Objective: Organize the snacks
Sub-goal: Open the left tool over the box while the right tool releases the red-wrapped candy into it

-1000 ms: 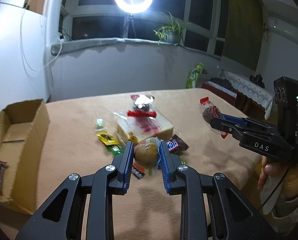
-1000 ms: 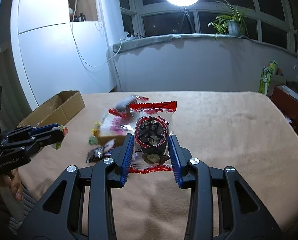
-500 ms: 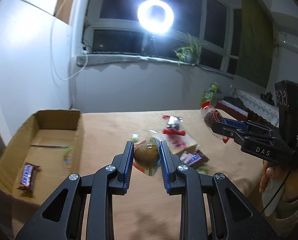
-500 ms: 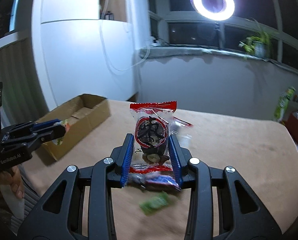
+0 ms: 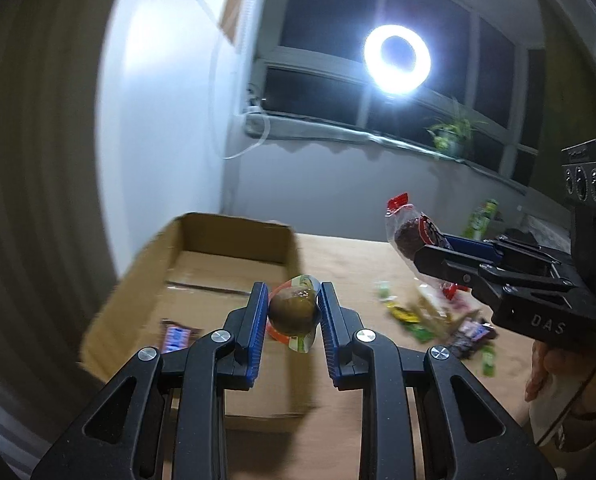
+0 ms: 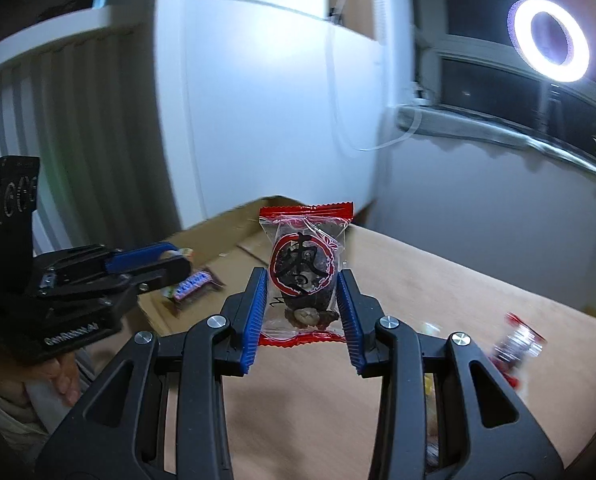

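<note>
My left gripper [image 5: 291, 312] is shut on a round brown snack in a clear wrapper [image 5: 293, 311] and holds it in the air at the near right edge of an open cardboard box [image 5: 233, 240]. A Snickers bar [image 5: 176, 336] lies in the box. My right gripper [image 6: 302, 292] is shut on a red-edged clear packet of dark dried fruit [image 6: 304, 268], held up near the box [image 6: 233, 240]. The right gripper also shows in the left wrist view [image 5: 430, 248], the left gripper in the right wrist view [image 6: 169, 258].
Several loose snacks [image 5: 438, 316] lie on the beige tablecloth [image 5: 350, 252] to the right of the box. A red-wrapped snack [image 6: 516, 344] lies on the cloth at right. A white wall stands behind the box.
Both grippers swung left toward the box with their snacks still held. The box is now closer and more central in both views; the snack pile shifted right.
</note>
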### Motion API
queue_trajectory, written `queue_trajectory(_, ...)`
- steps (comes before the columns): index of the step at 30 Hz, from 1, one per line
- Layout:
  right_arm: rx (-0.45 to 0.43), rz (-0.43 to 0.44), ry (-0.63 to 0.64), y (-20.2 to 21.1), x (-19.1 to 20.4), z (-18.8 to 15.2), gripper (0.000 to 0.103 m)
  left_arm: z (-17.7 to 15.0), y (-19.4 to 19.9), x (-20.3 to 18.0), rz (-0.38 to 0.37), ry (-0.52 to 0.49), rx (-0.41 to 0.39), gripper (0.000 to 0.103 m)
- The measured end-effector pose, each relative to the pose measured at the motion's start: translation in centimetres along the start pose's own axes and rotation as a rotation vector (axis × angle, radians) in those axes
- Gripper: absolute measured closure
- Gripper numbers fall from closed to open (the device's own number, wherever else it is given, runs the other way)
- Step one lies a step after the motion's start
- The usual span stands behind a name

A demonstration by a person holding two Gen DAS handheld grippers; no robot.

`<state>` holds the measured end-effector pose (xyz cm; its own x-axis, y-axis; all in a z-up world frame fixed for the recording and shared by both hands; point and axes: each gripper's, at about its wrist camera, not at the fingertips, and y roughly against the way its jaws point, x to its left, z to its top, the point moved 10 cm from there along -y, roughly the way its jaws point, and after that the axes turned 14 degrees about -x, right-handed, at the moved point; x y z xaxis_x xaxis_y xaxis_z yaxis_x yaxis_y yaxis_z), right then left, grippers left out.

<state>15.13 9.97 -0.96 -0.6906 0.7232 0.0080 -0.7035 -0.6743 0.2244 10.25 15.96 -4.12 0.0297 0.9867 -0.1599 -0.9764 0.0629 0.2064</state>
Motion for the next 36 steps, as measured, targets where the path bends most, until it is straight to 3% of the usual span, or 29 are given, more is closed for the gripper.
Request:
queue_trajectory(9, 0.042, 0.117, 0.045, -7.1, 5.8, 0.4, 0.063, -1.1, -1.2, 5.5, 0.092, 0.051, 0.033, 0.078)
queue_trajectory(11, 0.043, 0.108, 0.045, -7.5, 6.0, -0.1, 0.051, -1.3, -0.9, 6.0, 0.116, 0.055, 0.033, 0.063)
queue_trajectory(12, 0.033, 0.101, 0.039, -7.4, 5.8, -0.1, 0.04, -1.2, -0.6, 6.3, 0.13, 0.055, 0.026, 0.038)
queue_trajectory(13, 0.023, 0.095, 0.028, -7.1, 5.6, -0.2, 0.035, -1.1, -0.2, 6.6, 0.146, 0.053, 0.011, 0.024)
queue_trajectory(20, 0.017, 0.033, 0.006, -3.7, 3.8, -1.9, 0.034, -0.8, 1.9, 7.8, 0.184, 0.051, -0.014, 0.023)
queue_trajectory(25, -0.026, -0.023, 0.011, -0.7, 3.2, -2.8, 0.017, -0.6, 2.7, 8.2, 0.208, 0.037, -0.016, 0.023)
queue_trajectory(34, -0.012, -0.044, -0.019, 2.8, 3.3, -5.0, 0.015, 0.0, 3.4, 6.0, 0.187, 0.017, -0.022, 0.023)
queue_trajectory(36, 0.003, -0.065, -0.02, 3.6, 2.9, -5.7, 0.01, 0.0, 3.4, 5.3, 0.177, 0.003, -0.014, 0.023)
